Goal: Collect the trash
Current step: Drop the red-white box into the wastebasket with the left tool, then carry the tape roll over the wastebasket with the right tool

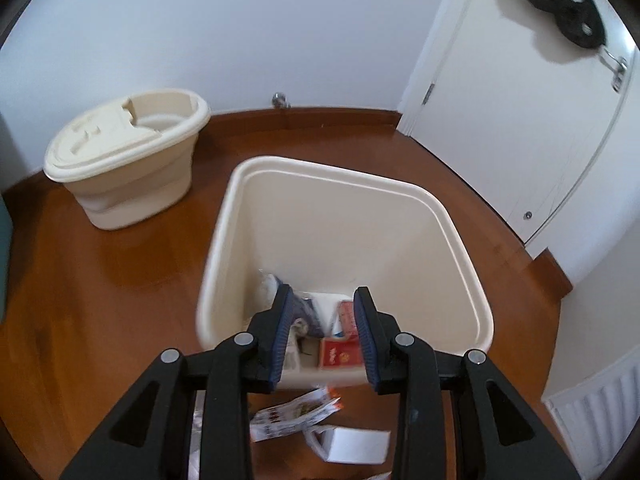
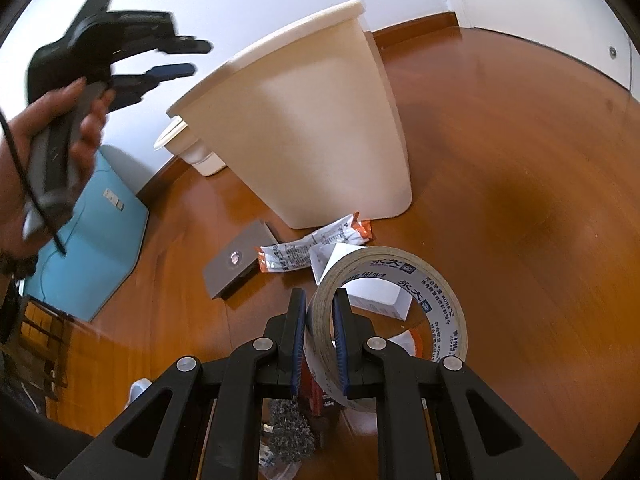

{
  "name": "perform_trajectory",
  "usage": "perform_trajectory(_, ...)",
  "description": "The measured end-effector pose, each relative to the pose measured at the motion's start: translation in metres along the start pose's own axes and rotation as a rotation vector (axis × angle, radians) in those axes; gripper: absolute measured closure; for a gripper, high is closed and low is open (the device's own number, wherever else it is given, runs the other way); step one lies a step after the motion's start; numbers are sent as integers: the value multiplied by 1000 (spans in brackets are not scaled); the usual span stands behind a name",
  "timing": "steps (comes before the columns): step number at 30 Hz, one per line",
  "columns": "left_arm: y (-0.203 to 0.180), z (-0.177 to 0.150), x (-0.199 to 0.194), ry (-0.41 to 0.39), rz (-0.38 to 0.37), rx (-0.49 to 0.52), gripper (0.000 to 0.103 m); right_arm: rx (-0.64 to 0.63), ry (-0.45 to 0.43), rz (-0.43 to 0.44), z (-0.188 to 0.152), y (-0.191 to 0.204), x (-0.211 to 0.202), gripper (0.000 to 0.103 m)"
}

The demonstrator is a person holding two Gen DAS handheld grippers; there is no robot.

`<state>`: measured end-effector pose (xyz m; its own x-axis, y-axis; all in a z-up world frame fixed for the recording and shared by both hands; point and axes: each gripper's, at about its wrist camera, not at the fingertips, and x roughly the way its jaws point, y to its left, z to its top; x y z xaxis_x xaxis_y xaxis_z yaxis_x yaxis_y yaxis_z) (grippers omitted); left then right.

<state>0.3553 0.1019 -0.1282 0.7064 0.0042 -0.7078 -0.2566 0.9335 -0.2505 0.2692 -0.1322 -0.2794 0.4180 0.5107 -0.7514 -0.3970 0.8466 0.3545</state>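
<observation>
A cream trash bin [image 1: 340,216] stands on the wood floor, holding a red box [image 1: 339,354] and wrappers. My left gripper [image 1: 322,300] is open and empty above the bin's near rim; it also shows in the right wrist view [image 2: 188,58], held high left of the bin [image 2: 312,140]. My right gripper [image 2: 320,300] is shut on the wall of a tape roll [image 2: 384,312], held above the floor. An orange-ended wrapper [image 2: 316,246], a white box [image 2: 376,300] and a grey box [image 2: 236,258] lie in front of the bin.
A cream lidded container [image 1: 124,156] stands left of the bin by the wall. A white door [image 1: 520,120] is at the right. A blue case [image 2: 92,236] lies on the floor at the left. Small scraps [image 2: 288,428] lie under my right gripper.
</observation>
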Motion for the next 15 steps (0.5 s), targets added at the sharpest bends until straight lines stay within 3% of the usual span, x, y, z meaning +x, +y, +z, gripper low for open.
perform_trajectory(5,18,-46,-29,25,44,39,64,-17,-16,-8,5,0,-8,89)
perform_trajectory(7,30,-69,-36,49,75,9,55,-39,-32,-9,12,4,-16,89)
perform_trajectory(9,41,-95,-36,79,116,-38,26,-74,-57,-13,22,9,-25,89)
perform_trajectory(13,62,-151,-12,253,154,-178,24,-129,-122,-5,49,22,-44,89)
perform_trajectory(15,65,-173,-1,326,170,-185,23,-156,-158,10,65,31,-56,89)
